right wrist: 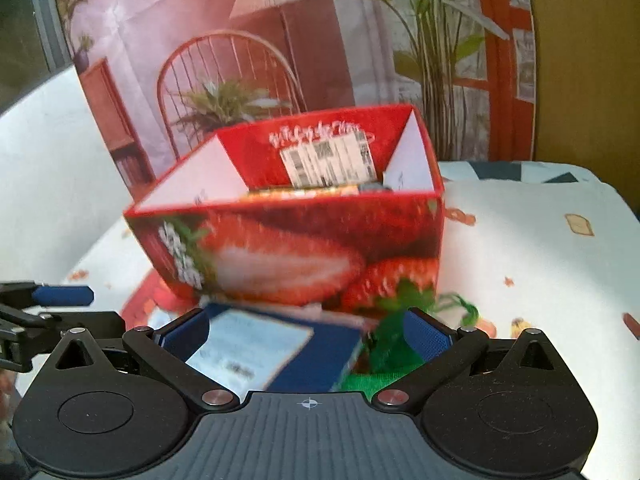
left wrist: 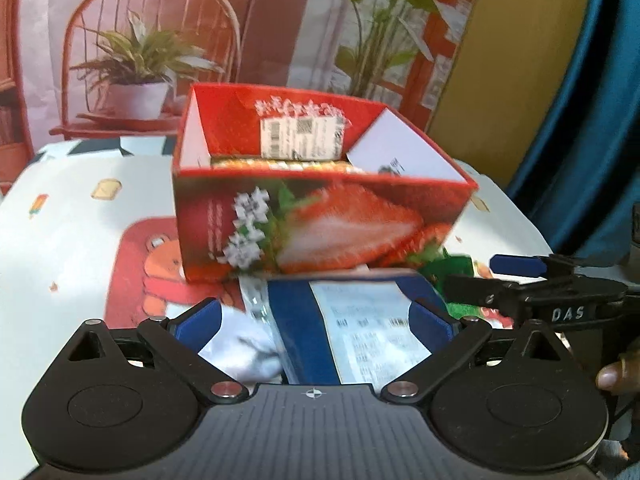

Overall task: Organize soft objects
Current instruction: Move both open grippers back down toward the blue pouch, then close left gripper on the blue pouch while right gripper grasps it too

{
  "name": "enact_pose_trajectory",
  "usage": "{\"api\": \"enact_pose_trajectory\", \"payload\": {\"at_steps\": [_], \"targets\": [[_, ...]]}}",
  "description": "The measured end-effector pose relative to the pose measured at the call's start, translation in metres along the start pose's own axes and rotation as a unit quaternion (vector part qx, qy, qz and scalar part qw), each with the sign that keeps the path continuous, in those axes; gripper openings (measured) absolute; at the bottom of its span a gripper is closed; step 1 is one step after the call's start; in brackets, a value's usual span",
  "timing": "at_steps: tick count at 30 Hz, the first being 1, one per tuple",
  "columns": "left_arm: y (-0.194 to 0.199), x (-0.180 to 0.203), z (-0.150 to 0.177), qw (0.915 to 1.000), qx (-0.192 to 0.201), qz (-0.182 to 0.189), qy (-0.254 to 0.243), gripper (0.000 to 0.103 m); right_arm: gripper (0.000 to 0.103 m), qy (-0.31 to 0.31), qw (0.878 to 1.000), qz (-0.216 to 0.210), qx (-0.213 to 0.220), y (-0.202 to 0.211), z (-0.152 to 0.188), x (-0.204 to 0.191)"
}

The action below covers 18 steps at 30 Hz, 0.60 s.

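Two hand-held grippers work over a table covered with a pale printed cloth (left wrist: 72,208), dotted with small cartoon pictures and a large red bear-like figure near its middle. On that cloth stands an open red cardboard box printed with strawberries and white blossoms (left wrist: 320,224); its inside walls are white at the sides, and a white barcode label is stuck to its far inner wall. Something yellowish lies low inside it, too blurred to name.

Just in front of the box's near wall lies a flat blue-and-silver packet with a white printed label (left wrist: 360,332), and to its right a piece of bright green soft fabric with loose strings (right wrist: 384,344) rests on the cloth, its far end touching the box's foot.

Left gripper (left wrist: 316,320): its blue-padded fingers stand spread wide, released, with the packet lying between them and neither pad pressing on it. Right gripper (right wrist: 308,332): likewise spread wide and released; the packet's right part and the green fabric lie between its pads, ungripped. A fingertip of the person (left wrist: 612,376) shows at the right edge of the left view.

Behind the table hangs a creased photographic backdrop (left wrist: 260,20) showing a wire-backed chair, a potted plant, tall green leaves and an orange window frame. Right of it are a mustard-yellow wall (left wrist: 520,60) and a blue curtain (left wrist: 600,120).
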<state>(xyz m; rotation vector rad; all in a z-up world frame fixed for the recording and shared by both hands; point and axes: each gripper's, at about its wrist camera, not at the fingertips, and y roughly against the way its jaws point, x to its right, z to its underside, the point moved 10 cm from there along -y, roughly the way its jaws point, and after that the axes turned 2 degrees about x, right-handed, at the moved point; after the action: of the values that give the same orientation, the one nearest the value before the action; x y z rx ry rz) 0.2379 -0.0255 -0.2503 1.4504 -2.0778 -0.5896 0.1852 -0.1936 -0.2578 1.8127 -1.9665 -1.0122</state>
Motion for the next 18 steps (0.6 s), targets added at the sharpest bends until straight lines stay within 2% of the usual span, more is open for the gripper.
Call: {"api": "enact_pose_trajectory", "payload": {"at_steps": [8, 10, 12, 16, 18], "targets": [[-0.002, -0.001, 0.019, 0.9997, -0.007, 0.017, 0.014, 0.082, 0.103, -0.002, 0.999, -0.006, -0.042, -0.001, 0.035, -0.009], [-0.003, 0.000, 0.024, 0.9993, -0.015, 0.027, 0.022, 0.069, 0.103, -0.004, 0.999, -0.007, -0.046, 0.000, 0.040, -0.010], [-0.006, 0.002, 0.031, 0.9984, -0.023, 0.039, 0.034, 0.062, 0.103, -0.009, 0.999, -0.009, -0.049, 0.001, 0.042, -0.010], [-0.015, 0.001, 0.041, 0.9969, -0.039, 0.047, 0.051, 0.057, 0.102, -0.016, 0.999, -0.018, -0.047, 0.002, 0.043, -0.011], [-0.017, -0.001, 0.043, 0.9964, -0.042, 0.046, 0.057, 0.057, 0.097, -0.016, 0.999, -0.026, -0.043, 0.003, 0.043, -0.013]]}}
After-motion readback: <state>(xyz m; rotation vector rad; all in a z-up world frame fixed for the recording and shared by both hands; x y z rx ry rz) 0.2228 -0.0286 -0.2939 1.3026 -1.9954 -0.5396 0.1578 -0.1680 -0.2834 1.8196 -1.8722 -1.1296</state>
